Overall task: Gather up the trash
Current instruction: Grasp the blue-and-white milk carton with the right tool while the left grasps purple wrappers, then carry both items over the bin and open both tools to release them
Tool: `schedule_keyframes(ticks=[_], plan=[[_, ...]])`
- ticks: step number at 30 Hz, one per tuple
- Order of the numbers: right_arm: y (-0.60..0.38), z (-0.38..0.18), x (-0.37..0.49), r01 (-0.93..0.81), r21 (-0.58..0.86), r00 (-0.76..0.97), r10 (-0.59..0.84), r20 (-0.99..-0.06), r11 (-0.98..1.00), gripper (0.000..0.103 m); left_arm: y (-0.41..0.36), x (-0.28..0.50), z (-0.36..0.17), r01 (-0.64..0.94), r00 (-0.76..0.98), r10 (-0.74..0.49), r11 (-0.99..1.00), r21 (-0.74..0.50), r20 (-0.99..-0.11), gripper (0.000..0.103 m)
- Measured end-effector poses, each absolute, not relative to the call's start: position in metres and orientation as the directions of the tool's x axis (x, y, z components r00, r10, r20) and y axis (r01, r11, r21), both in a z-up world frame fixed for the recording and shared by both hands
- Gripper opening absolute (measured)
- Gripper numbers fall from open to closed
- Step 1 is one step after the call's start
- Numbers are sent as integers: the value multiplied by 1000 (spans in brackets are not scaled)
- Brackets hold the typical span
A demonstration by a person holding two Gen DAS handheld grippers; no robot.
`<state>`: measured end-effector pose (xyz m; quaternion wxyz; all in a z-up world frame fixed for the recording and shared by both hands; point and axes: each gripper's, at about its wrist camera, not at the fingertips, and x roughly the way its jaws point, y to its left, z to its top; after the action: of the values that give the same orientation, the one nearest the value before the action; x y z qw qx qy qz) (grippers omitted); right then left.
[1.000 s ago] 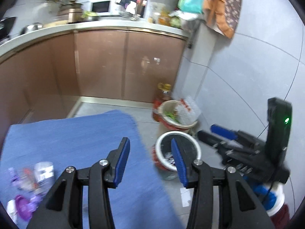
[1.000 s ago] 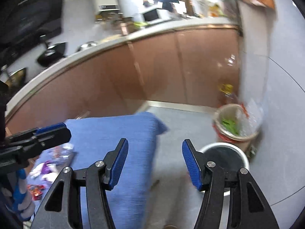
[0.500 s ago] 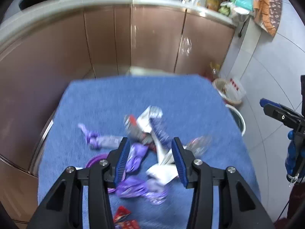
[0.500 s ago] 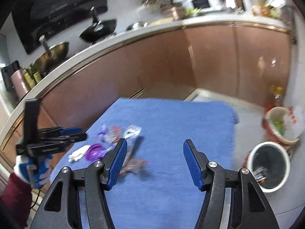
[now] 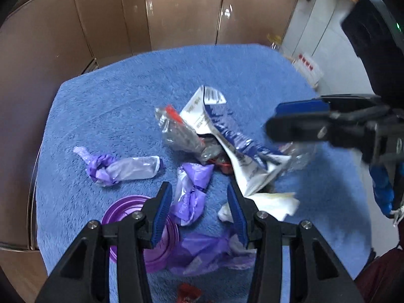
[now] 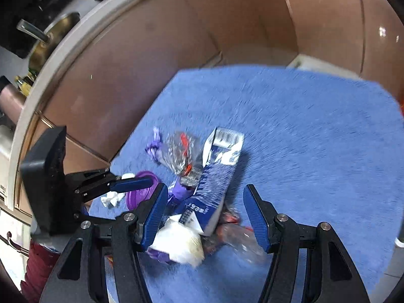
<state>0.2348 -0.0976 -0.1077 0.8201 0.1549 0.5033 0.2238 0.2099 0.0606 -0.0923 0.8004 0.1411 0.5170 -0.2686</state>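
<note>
Between your left gripper's (image 5: 199,212) parted jaws lies a twisted purple wrapper (image 5: 193,189), but the pads do not press on it; the gripper holds nothing. Just under its left finger sits a purple lid (image 5: 126,213), and beneath the jaws a crumpled purple bag (image 5: 202,252) spreads out. Close now and you may pinch the bag or lid rim along with the wrapper, or snag the pile of the blue towel (image 5: 113,101) and drag the whole heap.

Your right gripper (image 6: 205,217) also stands apart and empty, hovering over a white tissue (image 6: 176,242) and the near end of the blue-and-white carton (image 6: 214,184). That carton is flattened and long (it will likely lever out of a grip at one end), and it overlaps a clear crinkled wrapper (image 6: 179,154) with red print. Lifting the carton could scatter the lighter scraps or flick them off the towel's edge.

Further out on the towel, another purple-and-clear wrapper (image 5: 121,169) lies on its own, well apart from the heap; it looks the safest single pick.

From the left wrist, your right gripper reaches across the far side of the pile, so both tools are working one small cluster. Converging on it together risks a clash of fingers. No bin shows in either view.
</note>
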Motion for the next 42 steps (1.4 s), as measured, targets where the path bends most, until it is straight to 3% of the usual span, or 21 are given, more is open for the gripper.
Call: schedule_keyframes(ticks=[8, 13, 21, 28, 42], plan=[[-71, -148, 256, -185, 467, 280, 502, -818, 865, 59, 53, 224, -117, 582, 278, -282, 810, -72, -918, 40], [-83, -163, 259, -142, 543, 258, 560, -787, 828, 35, 47, 223, -120, 579, 288, -272, 813, -59, -918, 29], [-120, -134, 235, -136, 629, 370, 628, -684, 765, 35, 48, 205, -86, 553, 374, -309, 831, -58, -874, 27], [-149, -78, 192, -183, 590, 510, 589, -626, 786, 35, 58, 180, -38, 489, 483, -304, 872, -35, -821, 27], [-211, -26, 103, -205, 561, 639, 544, -544, 802, 35, 64, 123, 28, 424, 588, -401, 892, -154, -703, 27]])
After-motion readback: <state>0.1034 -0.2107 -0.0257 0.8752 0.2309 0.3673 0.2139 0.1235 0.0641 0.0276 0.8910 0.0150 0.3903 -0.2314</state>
